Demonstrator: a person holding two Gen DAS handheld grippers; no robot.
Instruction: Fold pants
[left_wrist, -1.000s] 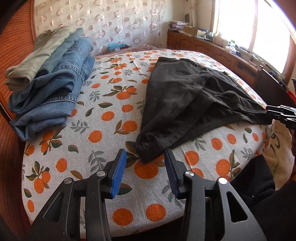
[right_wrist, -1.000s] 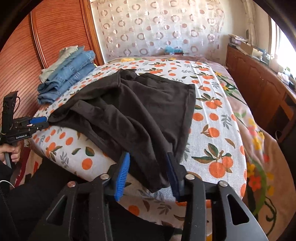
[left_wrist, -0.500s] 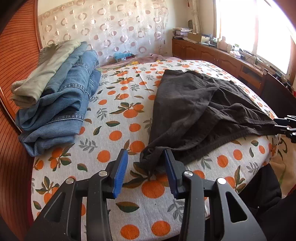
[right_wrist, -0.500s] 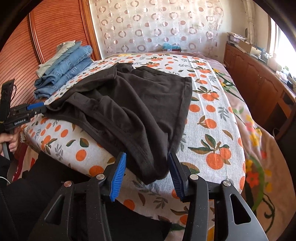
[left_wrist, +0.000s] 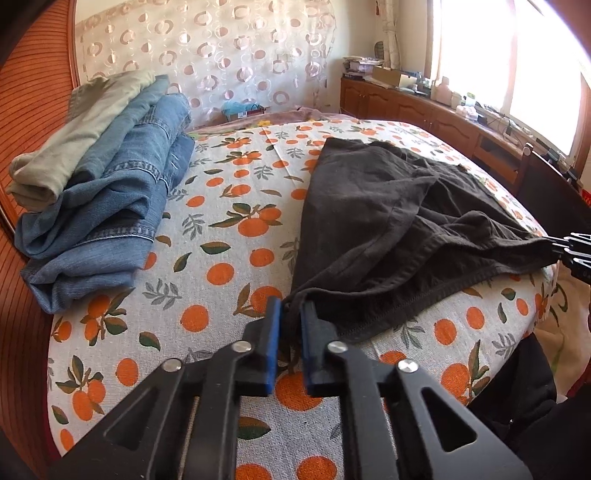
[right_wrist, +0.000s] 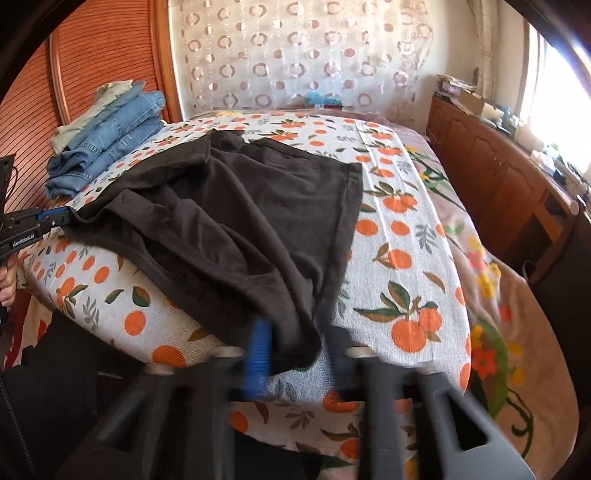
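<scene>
Now the dark pants (left_wrist: 388, 221) lie spread and rumpled across the bed (left_wrist: 229, 236), on its orange-print cover, with their near edge reaching the mattress side. At one near corner, the left hand-held gripper (left_wrist: 291, 325) is closing, a pinch of the dark cloth caught between its blue pads. At the other near corner, the right hand-held gripper (right_wrist: 295, 347), blurred, is closing as well, the fabric's corner between its fingers. Well apart, by the wooden headboard, a stack of folded jeans (left_wrist: 103, 206) rests on the cover.
</scene>
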